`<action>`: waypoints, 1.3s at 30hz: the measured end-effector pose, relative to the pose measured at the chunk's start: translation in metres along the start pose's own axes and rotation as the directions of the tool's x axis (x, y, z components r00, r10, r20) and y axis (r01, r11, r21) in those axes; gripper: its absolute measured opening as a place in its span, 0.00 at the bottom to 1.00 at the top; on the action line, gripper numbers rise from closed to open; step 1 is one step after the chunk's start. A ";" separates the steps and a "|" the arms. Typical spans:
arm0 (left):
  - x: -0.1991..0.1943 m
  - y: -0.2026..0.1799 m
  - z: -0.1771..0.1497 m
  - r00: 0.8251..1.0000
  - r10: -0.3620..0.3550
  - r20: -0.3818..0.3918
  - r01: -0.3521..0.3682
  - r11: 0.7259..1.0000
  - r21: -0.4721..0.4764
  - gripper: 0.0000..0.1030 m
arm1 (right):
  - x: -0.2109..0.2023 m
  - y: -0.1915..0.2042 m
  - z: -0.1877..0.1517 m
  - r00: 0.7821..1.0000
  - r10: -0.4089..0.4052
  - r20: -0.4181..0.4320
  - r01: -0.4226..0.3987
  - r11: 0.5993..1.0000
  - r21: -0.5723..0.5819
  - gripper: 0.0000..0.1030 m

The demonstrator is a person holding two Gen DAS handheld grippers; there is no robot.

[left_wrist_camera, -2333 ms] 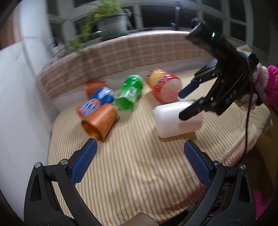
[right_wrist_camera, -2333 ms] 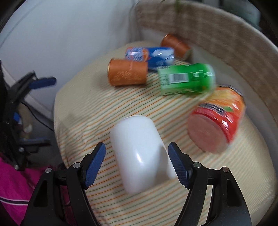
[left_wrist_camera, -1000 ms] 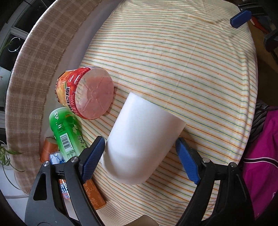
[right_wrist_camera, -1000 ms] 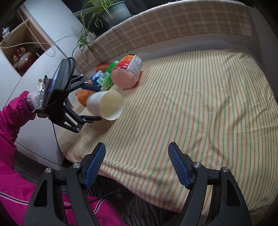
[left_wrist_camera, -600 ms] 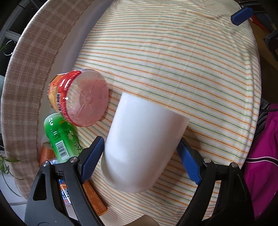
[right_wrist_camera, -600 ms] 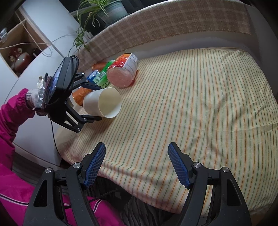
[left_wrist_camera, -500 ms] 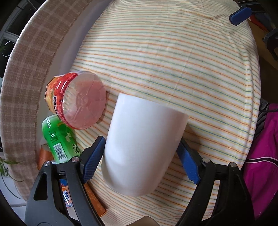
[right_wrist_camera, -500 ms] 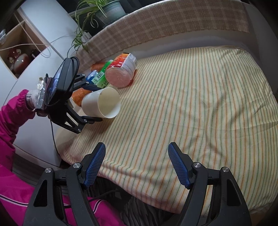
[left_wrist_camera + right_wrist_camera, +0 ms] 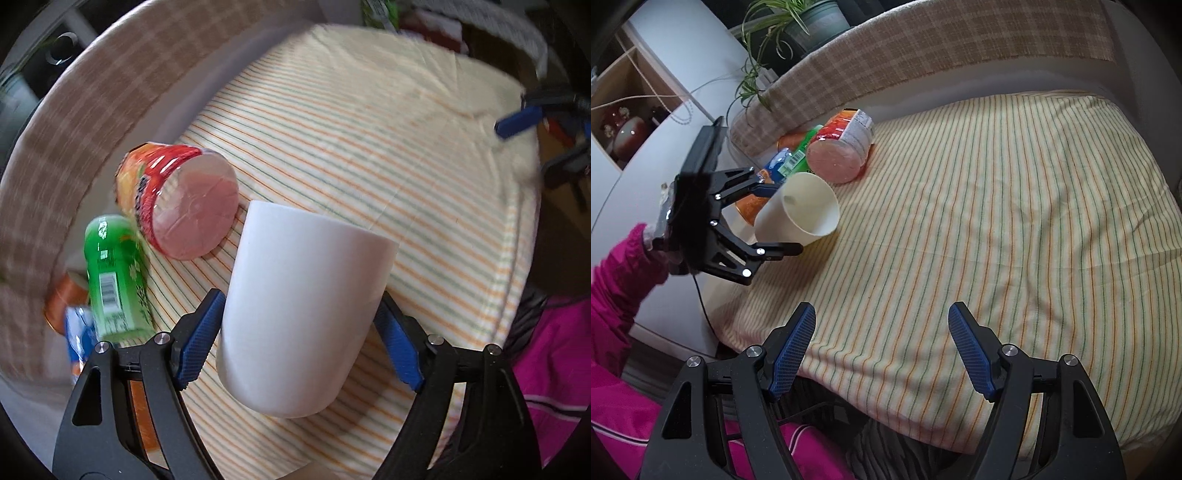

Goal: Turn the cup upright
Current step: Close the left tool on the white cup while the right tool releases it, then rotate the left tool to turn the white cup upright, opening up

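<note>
Striped tablecloth (image 9: 997,206) covers the table; checked cushioned back (image 9: 923,55) runs along its far edge, potted plant (image 9: 809,22) behind it. Clutter at the left-far corner, all lying on their sides: red-orange tub (image 9: 177,206) with its pink base facing out, green can (image 9: 114,273) just beside it, a blue can (image 9: 79,332) and an orange cup (image 9: 751,205) further back, partly hidden. The tub lies just beside the white cup (image 9: 303,314), its base close to the cup's rim; whether they touch cannot be told. White cup sits between the blue pads of the left gripper (image 9: 295,332), clamped near its closed bottom, tilted, mouth (image 9: 809,203) pointing away from the gripper and slightly upward in the right wrist view. Cup appears lifted just off the cloth, not certain. Right gripper (image 9: 881,350) hangs over the near table edge, well apart from the cup, fingers spread wide, holding nothing. Pink sleeve (image 9: 617,280) behind the left gripper.
</note>
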State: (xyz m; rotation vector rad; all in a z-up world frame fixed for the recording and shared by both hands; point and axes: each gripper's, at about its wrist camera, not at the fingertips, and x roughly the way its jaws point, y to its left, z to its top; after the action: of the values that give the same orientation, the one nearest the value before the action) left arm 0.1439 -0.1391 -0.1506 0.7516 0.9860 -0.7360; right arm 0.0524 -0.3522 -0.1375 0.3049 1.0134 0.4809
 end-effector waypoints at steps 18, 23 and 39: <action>-0.039 0.015 -0.063 0.935 0.163 0.314 0.033 0.844 -0.535 0.80 | 0.016 0.027 0.005 1.000 0.016 -0.013 -0.016 0.998 -0.058 0.72; -0.045 0.019 -0.074 0.915 0.208 0.346 0.054 0.786 -0.616 0.80 | 0.019 0.037 0.005 1.000 0.015 -0.006 -0.016 0.997 -0.078 0.72; -0.035 0.018 -0.064 0.889 0.237 0.393 0.089 0.751 -0.654 0.80 | 0.014 0.052 0.005 0.987 -0.114 0.112 0.124 0.989 -0.085 0.72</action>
State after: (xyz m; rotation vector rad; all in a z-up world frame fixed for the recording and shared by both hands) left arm 0.1173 -0.0695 -0.1375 -0.0225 0.6957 -0.4040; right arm 0.0506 -0.3003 -0.1210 0.1850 0.8971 0.3971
